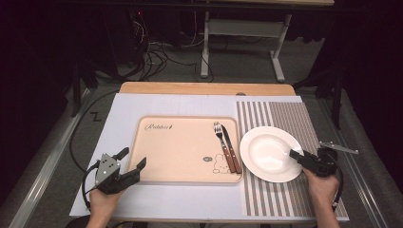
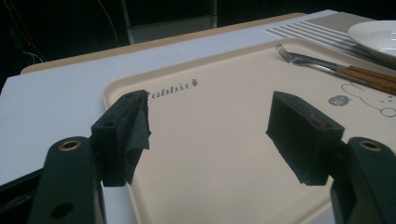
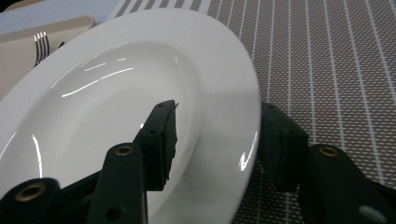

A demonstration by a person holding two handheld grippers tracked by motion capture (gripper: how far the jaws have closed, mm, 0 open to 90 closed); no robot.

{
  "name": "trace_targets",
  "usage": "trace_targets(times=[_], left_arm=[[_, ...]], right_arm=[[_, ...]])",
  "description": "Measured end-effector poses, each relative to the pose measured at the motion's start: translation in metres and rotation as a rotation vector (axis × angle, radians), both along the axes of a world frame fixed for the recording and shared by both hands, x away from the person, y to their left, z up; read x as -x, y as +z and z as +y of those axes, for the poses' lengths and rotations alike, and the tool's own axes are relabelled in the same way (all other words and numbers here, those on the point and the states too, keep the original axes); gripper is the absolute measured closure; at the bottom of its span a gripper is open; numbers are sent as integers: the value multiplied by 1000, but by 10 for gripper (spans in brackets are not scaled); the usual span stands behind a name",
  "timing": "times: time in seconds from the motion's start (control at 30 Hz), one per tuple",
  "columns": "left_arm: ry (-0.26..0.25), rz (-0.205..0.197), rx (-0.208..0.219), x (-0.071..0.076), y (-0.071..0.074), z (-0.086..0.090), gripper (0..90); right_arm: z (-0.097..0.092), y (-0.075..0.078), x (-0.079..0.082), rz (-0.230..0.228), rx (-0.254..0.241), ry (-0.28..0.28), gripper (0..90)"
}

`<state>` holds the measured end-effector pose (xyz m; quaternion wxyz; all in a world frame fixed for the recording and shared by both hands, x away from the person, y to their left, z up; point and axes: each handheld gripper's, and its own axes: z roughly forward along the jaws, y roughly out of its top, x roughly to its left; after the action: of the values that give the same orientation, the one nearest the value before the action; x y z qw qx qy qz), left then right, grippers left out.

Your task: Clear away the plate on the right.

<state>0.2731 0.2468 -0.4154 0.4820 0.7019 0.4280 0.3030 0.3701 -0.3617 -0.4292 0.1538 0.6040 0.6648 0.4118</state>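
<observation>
- My left gripper sits at the near left corner of the beige tray; its jaws stand wide apart with nothing between them, one over the white table cover, the other over the tray's edge.
- In the left gripper view the same jaws frame the tray's bare surface, with the printed word "Rabbit" just beyond the left jaw.
- On the tray's right side I see a fork and a knife with brown wooden handles, lying side by side and touching, next to a small rabbit drawing.
- Just right of the tray, the white plate rests on the striped placemat, its left rim near the tray's edge.
- My right gripper is at the plate's right rim. In the right gripper view one jaw lies over the plate's inner surface and the other outside, under the rim on the placemat, so the rim sits between them.
- I cannot tell whether the pads already press on the rim; a gap seems to remain.
</observation>
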Motion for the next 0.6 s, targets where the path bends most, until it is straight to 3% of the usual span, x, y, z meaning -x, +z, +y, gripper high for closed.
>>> trace_targets(times=[0.17, 0.37, 0.6], left_arm=[[6, -5, 4, 0, 1, 1, 301], [6, -5, -1, 0, 1, 0, 303], [9, -4, -2, 0, 0, 1, 304]], right_arm=[[-5, -2, -2, 24, -63, -1, 578], [-5, -5, -6, 67, -89, 8, 604], [-10, -7, -13, 118, -157, 13, 651]])
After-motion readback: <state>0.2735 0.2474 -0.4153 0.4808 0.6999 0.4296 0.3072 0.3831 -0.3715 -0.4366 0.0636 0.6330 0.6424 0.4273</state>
